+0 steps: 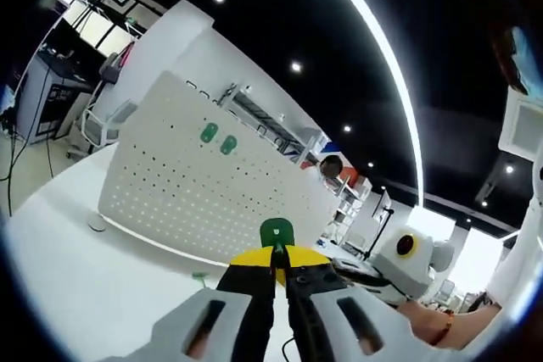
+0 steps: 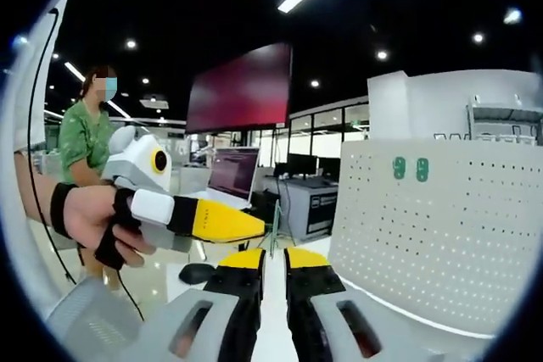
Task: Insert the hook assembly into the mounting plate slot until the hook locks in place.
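Between the black, yellow-tipped jaws of the left gripper [image 1: 278, 267] sits a small green plastic hook piece [image 1: 277, 231], pinched at its lower end so that its rounded head stands clear above the jaw tips. Held this way, the head stays free to enter a hole while the jaws stay back from the board. It is well apart from the white perforated pegboard panel [image 1: 195, 184], which stands upright on the white tabletop [image 1: 76, 269] and serves as the mounting plate. Two more green hook pieces [image 1: 218, 139] already sit side by side near the panel's upper edge, touching its face; I judge they mark the row where the held piece belongs.

In the right gripper view the left gripper [image 2: 222, 219] shows from the side, gripped in a person's hand [image 2: 89, 218] with a dark wrist strap, its yellow tip pointing toward the pegboard panel [image 2: 441, 226]. The two mounted green hook pieces [image 2: 411, 169] show there too. The right gripper [image 2: 274, 264] has its jaws drawn close together with nothing between them, and it hangs back from the panel, probably to keep the board and hooks in sight. A person in a green top [image 2: 83, 137] stands behind. Insertion has not begun; the approach to the panel comes next.
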A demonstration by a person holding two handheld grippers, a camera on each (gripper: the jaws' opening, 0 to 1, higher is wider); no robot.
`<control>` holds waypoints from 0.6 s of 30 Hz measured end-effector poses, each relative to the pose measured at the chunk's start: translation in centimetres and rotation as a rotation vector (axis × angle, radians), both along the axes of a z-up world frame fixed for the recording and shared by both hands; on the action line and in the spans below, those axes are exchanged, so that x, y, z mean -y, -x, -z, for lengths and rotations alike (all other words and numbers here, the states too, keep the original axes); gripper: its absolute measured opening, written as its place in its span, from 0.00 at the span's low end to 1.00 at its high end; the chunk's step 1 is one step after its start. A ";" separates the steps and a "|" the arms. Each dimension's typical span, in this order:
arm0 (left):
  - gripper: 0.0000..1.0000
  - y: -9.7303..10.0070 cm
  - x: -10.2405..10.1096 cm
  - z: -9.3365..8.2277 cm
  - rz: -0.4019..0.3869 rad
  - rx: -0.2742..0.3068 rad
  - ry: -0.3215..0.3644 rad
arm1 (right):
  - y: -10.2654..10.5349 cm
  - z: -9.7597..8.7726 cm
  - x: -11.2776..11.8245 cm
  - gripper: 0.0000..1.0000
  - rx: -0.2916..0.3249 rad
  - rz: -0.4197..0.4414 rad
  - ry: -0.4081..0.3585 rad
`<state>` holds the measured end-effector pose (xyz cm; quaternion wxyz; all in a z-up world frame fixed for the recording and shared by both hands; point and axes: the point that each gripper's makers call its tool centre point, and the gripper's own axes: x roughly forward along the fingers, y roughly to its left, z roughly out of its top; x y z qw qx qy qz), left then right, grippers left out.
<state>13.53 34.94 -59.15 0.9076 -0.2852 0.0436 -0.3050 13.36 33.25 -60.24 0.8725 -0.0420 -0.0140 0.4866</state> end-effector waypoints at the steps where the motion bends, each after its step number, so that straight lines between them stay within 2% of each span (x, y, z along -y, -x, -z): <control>1: 0.03 -0.2 -0.2 0.0 -0.002 0.006 -0.009 | -0.1 0.0 0.1 0.09 0.003 0.004 0.005; 9: 0.03 -1.1 -1.1 -0.3 -0.016 0.048 -0.035 | -1.0 0.3 0.8 0.17 -0.012 0.050 0.023; 11: 0.03 -1.4 -1.4 -0.4 -0.020 0.066 -0.063 | -1.1 0.5 0.8 0.20 -0.009 0.058 0.035; 16: 0.03 -2.8 -2.6 -0.4 -0.078 0.073 -0.107 | -1.4 1.4 1.4 0.21 -0.035 0.085 0.049; 18: 0.03 -3.2 -2.8 -0.7 -0.084 0.080 -0.103 | -1.6 1.7 1.9 0.21 -0.047 0.110 0.047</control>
